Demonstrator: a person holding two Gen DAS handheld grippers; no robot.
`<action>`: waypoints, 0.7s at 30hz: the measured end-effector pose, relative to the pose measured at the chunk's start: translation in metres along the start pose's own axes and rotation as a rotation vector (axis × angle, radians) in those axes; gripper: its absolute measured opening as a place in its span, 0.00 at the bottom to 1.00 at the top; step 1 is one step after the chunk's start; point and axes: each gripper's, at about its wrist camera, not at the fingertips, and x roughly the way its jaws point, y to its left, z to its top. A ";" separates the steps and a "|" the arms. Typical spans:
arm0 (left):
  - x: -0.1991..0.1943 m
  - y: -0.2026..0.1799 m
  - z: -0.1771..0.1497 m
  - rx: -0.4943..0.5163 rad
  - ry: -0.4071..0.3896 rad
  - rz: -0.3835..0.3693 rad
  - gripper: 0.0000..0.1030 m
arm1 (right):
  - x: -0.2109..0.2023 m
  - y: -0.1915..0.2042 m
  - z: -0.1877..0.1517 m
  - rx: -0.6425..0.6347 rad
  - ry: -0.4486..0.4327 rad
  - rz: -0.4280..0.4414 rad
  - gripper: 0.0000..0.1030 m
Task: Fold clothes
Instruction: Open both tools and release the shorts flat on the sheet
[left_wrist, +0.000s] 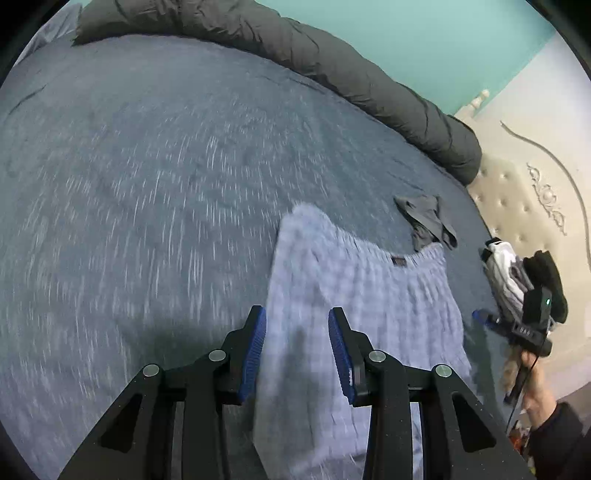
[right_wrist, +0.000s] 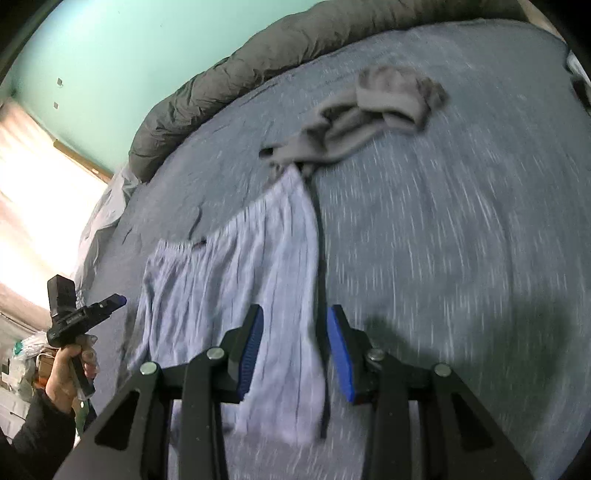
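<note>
Pale checked shorts (left_wrist: 354, 295) lie flat on the grey bed (left_wrist: 147, 184), a grey garment (right_wrist: 369, 114) touching their waistband corner. Left gripper (left_wrist: 297, 350) and right gripper (right_wrist: 295, 350) hover above, jaws open, empty.

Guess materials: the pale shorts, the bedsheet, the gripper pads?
Pale shorts: thin woven cotton by the look, matte, faint checks, gathered waistband. Bedsheet: heathered grey-blue jersey-like knit, flecked; blur leaves it open. Pads: blue ribbed rubber or soft plastic.
</note>
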 end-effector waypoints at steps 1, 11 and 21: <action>-0.001 0.000 -0.006 -0.008 0.002 -0.003 0.37 | 0.000 0.000 -0.009 0.002 0.014 -0.008 0.35; -0.014 0.003 -0.064 -0.088 0.025 -0.033 0.37 | -0.004 -0.007 -0.048 0.064 0.077 -0.019 0.35; -0.017 0.009 -0.079 -0.085 0.063 -0.030 0.37 | 0.001 -0.003 -0.050 0.079 0.087 0.001 0.32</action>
